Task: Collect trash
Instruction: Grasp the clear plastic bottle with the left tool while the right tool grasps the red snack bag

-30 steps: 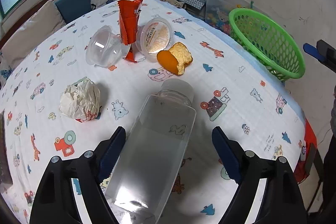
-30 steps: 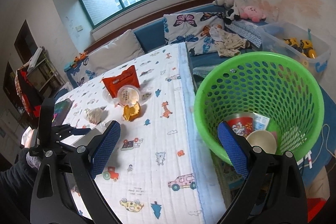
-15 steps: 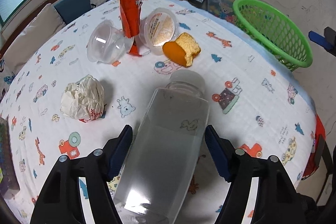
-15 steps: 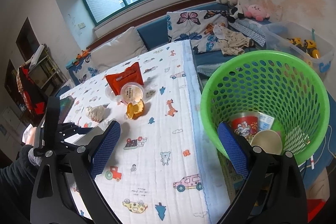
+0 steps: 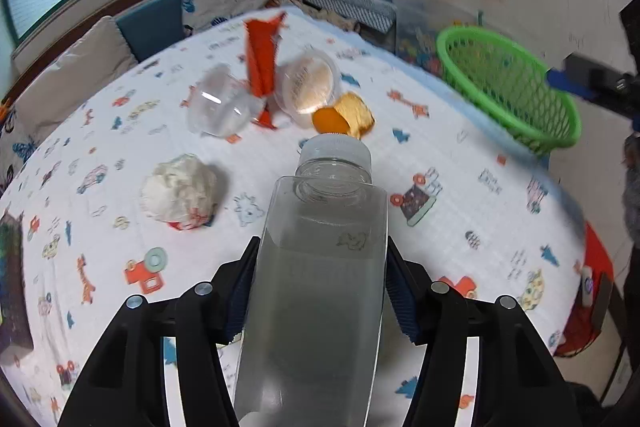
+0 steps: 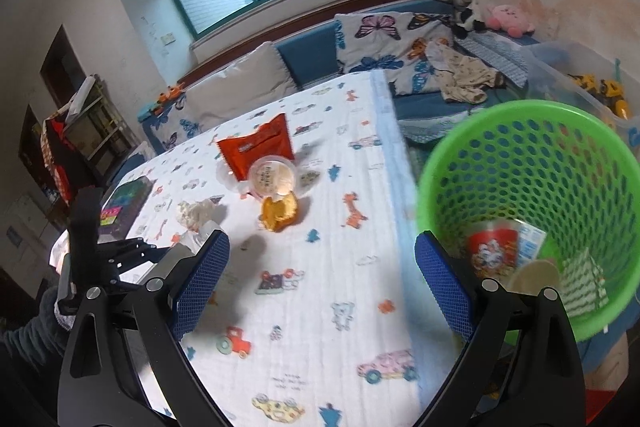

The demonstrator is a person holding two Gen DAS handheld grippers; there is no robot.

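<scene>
Surface: patterned tablecloth [image 5: 460, 155] strewn with trash.
Left gripper [image 5: 320, 291]: jaws, spread a second ago, now pinch the clear bottle [image 5: 320, 267].
Right gripper [image 6: 320, 283]: spread wide, empty.
Green basket [image 6: 480, 155]: at table edge.
Meaning: bottle secured; carry to basket next.

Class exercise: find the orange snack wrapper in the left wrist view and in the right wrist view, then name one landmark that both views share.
Left wrist view: the orange snack wrapper stands upper centre, between two clear plastic cups.
Right wrist view: it lies left of centre on the table, just behind a lidded cup.
Shared landmark: the green basket, at the right in both views.
</scene>
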